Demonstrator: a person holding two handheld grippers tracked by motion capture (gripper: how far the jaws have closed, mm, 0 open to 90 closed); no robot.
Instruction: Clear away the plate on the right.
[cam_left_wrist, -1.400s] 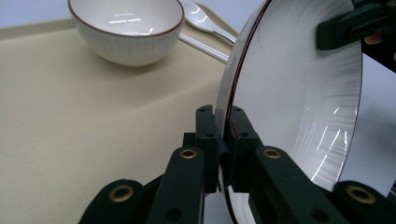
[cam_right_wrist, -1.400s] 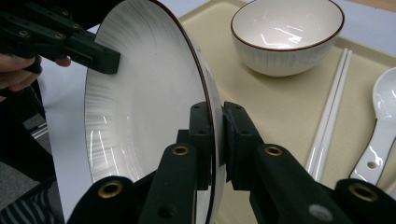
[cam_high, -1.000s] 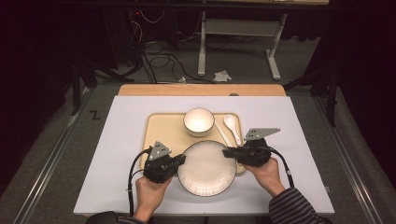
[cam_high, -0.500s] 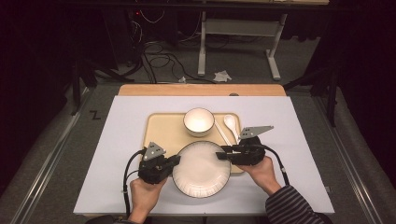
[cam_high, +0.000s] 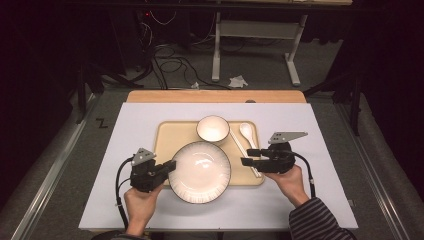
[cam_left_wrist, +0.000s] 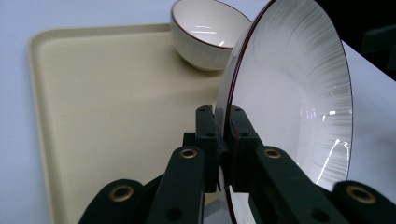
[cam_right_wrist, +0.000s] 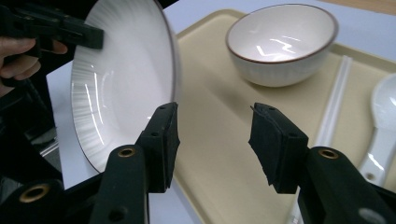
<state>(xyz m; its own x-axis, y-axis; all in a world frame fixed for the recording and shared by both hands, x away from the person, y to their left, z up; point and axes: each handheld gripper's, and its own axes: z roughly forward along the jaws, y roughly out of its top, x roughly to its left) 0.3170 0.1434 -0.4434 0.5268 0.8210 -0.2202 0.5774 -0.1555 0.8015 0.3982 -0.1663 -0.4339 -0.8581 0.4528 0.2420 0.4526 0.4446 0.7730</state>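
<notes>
a person sits at a table covered by a pale sheet, holding a two-jaw gripper in each hand. a tan tray lies in the middle of the sheet. a large white plate with fine ribbing and a thin dark rim sits over the tray's near edge, partly overhanging onto the sheet.

the left gripper is clamped tight on the plate's left rim. in the left gripper view its two black jaws press on either side of the rim, with the plate rising edge-on beyond them and the tray beside it.

the right gripper hovers just beside the plate's right edge, above the tray. its jaws have just been opening and now stand well apart, with nothing between them. in the right gripper view the plate lies just outside one jaw, not touching the pads, and the left gripper can be seen gripping its far rim.

behind the plate, on the tray, stands a small white bowl with a dark rim, upright and close to the plate's far edge. to the bowl's right lie a white soup spoon and a pair of white chopsticks, side by side on the tray.

beyond the table, cables trail across a grey floor.
</notes>
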